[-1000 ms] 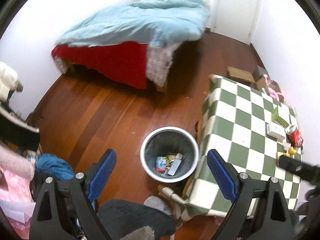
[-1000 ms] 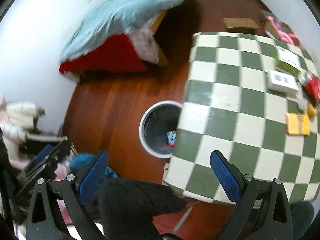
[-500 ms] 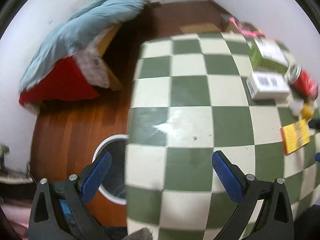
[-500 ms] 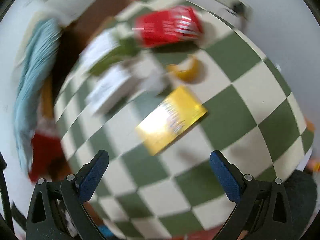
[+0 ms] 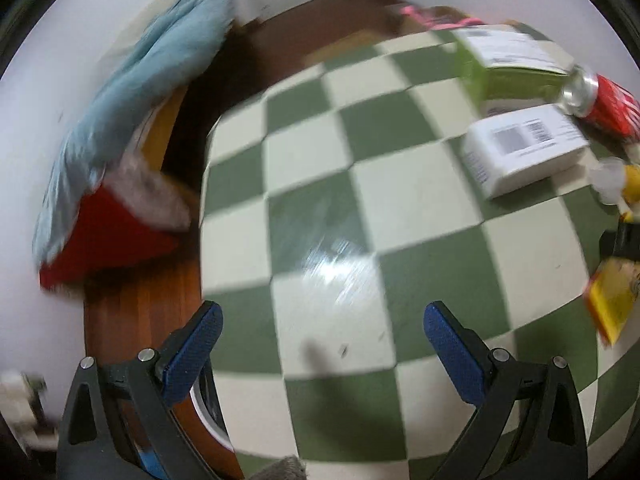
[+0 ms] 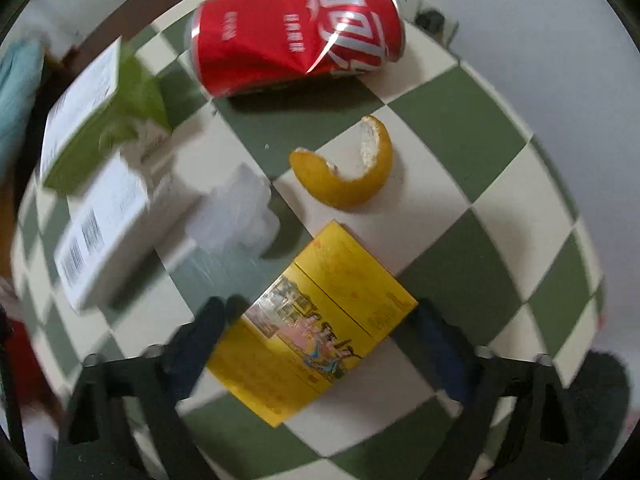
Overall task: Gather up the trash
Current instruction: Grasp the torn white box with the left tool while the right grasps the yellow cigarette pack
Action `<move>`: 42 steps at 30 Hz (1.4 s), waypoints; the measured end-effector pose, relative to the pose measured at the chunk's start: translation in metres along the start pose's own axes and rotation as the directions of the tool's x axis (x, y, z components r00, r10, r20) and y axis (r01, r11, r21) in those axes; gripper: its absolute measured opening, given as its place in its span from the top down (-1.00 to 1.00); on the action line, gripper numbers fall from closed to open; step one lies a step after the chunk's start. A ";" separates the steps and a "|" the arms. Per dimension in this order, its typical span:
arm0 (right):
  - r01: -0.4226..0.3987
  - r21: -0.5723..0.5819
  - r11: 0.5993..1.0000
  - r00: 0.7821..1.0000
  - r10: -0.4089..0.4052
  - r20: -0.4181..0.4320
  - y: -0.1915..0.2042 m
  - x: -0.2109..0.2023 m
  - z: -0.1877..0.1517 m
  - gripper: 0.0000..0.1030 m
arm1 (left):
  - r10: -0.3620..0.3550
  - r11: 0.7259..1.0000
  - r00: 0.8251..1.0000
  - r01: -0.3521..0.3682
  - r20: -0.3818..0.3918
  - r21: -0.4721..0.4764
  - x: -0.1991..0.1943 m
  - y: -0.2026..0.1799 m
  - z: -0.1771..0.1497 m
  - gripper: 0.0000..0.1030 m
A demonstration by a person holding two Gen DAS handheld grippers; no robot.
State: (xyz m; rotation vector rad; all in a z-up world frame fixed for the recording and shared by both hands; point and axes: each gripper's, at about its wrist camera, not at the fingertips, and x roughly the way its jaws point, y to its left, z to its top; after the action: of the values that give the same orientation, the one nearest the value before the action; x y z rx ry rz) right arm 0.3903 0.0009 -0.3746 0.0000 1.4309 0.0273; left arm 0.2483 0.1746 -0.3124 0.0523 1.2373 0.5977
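A flat yellow packet (image 6: 316, 328) lies on the green-and-cream checkered table (image 6: 460, 128), between the wide-open fingers of my right gripper (image 6: 320, 332), which are close to its two corners. Beyond it lie an orange peel (image 6: 352, 176), a crumpled white tissue (image 6: 240, 208), a dented red can (image 6: 296, 36), a white box (image 6: 104, 232) and a green box (image 6: 92, 112). My left gripper (image 5: 320, 332) is open and empty over the table's near left part (image 5: 312, 184). In the left wrist view the packet (image 5: 612, 300), white box (image 5: 524, 148) and can (image 5: 604, 100) sit at the right.
The rim of a white trash bin (image 5: 208, 420) shows on the wooden floor (image 5: 136, 312) below the table's left edge. A bed with a blue duvet (image 5: 132, 92) and red skirt stands farther left. A white wall (image 6: 520, 20) is close behind the table.
Both grippers have moved forward and lower over the table. The right gripper has come down around the yellow packet. The bin has slid nearly out of view.
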 end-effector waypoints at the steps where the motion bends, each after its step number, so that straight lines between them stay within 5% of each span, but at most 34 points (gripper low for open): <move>1: 0.008 -0.033 0.999 1.000 -0.007 0.014 0.000 -0.002 -0.004 -0.55 | -0.010 0.999 1.000 0.008 0.025 0.050 -0.005 -0.008 0.008 -1.00; 7: -0.046 -0.165 0.985 0.999 0.048 0.005 -0.029 -0.012 -0.013 -0.37 | -0.144 0.956 0.986 0.118 0.079 0.270 -0.027 -0.044 0.053 -1.00; 14: -0.060 -0.111 0.992 0.998 0.055 -0.042 -0.076 -0.011 0.025 -0.36 | -0.225 0.826 0.973 0.168 0.041 0.537 -0.022 -0.101 0.089 -0.99; 18: -0.074 -0.117 0.990 0.993 0.062 -0.099 -0.079 -0.004 0.043 -0.41 | -0.248 0.777 0.969 0.205 -0.009 0.595 -0.010 -0.121 0.101 -0.97; 21: -0.109 -0.099 0.989 0.988 0.097 -0.120 -0.084 -0.009 0.046 -0.66 | -0.249 0.763 0.968 0.221 -0.039 0.607 -0.004 -0.128 0.104 -0.59; 25: -0.114 -0.063 0.991 0.990 0.108 -0.096 -0.088 -0.020 0.035 -0.68 | -0.269 0.738 0.958 0.269 -0.096 0.618 0.003 -0.130 0.101 -0.17; 30: -0.113 0.007 0.994 0.987 0.113 -0.117 -0.091 -0.016 0.037 -0.67 | -0.243 0.747 0.966 0.245 -0.090 0.619 -0.006 -0.136 0.089 -0.09; 34: -0.068 -0.003 0.998 0.994 0.067 -0.085 -0.082 -0.012 0.037 -0.52 | -0.255 0.828 0.950 0.312 -0.182 0.467 -0.006 -0.118 0.082 -0.06; 36: -0.032 -0.029 0.999 0.998 0.030 -0.062 -0.079 -0.013 0.037 -0.28 | -0.301 0.856 0.930 0.362 -0.212 0.370 -0.010 -0.108 0.080 -0.06; 38: -0.048 -0.074 0.996 0.998 0.045 -0.051 -0.073 -0.017 0.031 -0.27 | -0.352 0.853 0.911 0.407 -0.215 0.327 -0.012 -0.106 0.078 -0.08; 42: -0.050 -0.101 0.994 0.998 0.045 -0.052 -0.068 -0.026 0.021 -0.30 | -0.315 0.856 0.921 0.380 -0.228 0.351 0.005 -0.114 0.077 -0.18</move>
State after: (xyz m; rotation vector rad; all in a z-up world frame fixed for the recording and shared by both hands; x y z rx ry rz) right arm 0.4091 -0.0677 -0.3475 -0.0513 1.4781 0.1412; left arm 0.3643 0.1015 -0.3304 0.1103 1.4698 0.0301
